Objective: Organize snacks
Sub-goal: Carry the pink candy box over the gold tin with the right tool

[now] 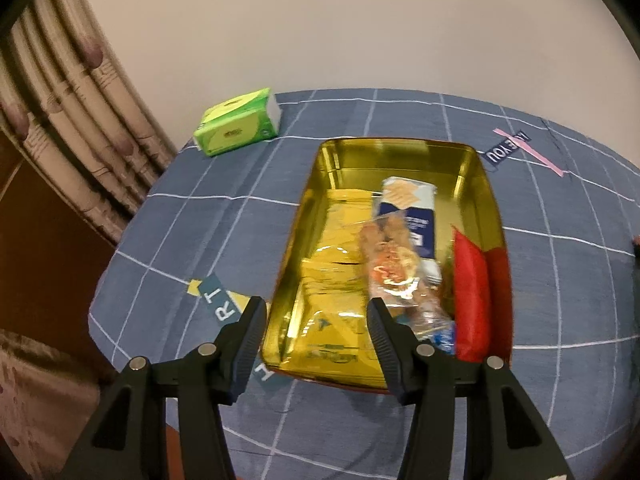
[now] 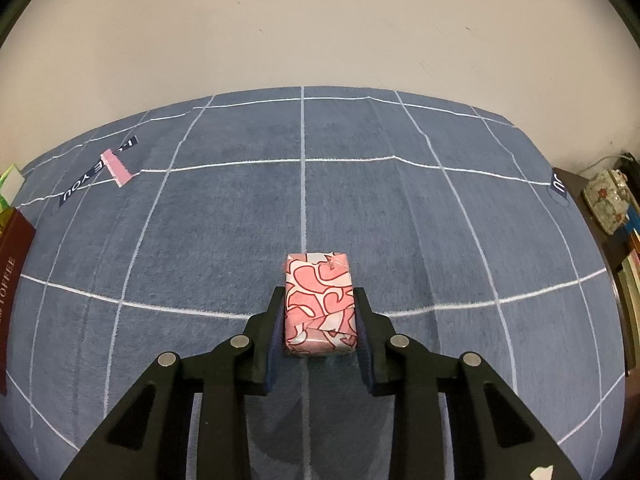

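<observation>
- Grip: our right gripper [image 2: 319, 312] is clenched on the small pink-and-white patterned wrapped block [image 2: 319, 300], low over the blue grid-lined cloth [image 2: 240, 220], ready for carrying.
- Our left gripper [image 1: 316, 312] hangs released over the near end of the gold rectangular tin tray [image 1: 316, 216], where snack packets already lie.

Blue grid cloth [image 2: 240, 216] under gold tin [image 1: 400, 148], green tissue pack [image 1: 236, 124], pink packet [image 2: 319, 300]

A blue cloth [image 2: 240, 216] with a white grid covers the table, printed letter patches scattered across it. Far left on it sits a green tissue pack [image 1: 236, 123], lying flat near the wall. A pink strip [image 2: 116, 168] crosses one dark label. Patterned curtains [image 1: 80, 120] hang at the left; off the right edge, stacked books [image 2: 630, 280] and a floral container [image 2: 606, 200].
</observation>
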Motion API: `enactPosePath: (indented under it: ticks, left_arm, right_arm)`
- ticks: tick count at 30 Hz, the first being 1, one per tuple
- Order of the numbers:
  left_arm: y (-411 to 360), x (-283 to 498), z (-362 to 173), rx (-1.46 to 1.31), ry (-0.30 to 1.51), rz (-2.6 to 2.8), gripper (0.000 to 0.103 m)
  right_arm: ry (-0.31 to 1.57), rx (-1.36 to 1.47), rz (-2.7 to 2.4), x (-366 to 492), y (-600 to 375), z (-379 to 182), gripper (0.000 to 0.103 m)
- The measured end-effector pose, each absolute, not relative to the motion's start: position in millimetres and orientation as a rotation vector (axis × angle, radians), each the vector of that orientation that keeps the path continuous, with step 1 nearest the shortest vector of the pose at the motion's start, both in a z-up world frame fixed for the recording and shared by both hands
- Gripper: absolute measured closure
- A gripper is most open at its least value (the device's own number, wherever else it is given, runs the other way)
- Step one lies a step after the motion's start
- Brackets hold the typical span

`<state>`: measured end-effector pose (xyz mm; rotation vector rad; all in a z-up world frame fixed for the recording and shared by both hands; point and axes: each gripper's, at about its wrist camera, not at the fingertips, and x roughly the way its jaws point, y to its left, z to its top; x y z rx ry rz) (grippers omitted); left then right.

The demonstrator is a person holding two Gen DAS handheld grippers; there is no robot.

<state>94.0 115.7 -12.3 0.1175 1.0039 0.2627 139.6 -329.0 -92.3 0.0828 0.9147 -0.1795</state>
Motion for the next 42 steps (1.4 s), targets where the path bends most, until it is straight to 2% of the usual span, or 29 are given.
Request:
enactPosePath:
  ticks: [12, 26, 42]
  left_arm:
    - [145, 77, -20, 0.041, 0.989, 0.305, 0.050]
    - [155, 46, -20, 0.056, 0.968, 0.339, 0.050]
    - [183, 31, -16, 0.019, 0.948, 0.422, 0.050]
  right_arm:
    - [0.898, 0.111, -0.117, 116, -288, -63, 0.075]
    - [0.846, 0.073, 0.156, 100, -153, -10, 0.075]
    - [0.867, -0.004, 0.349, 81, -22, 4, 0.075]
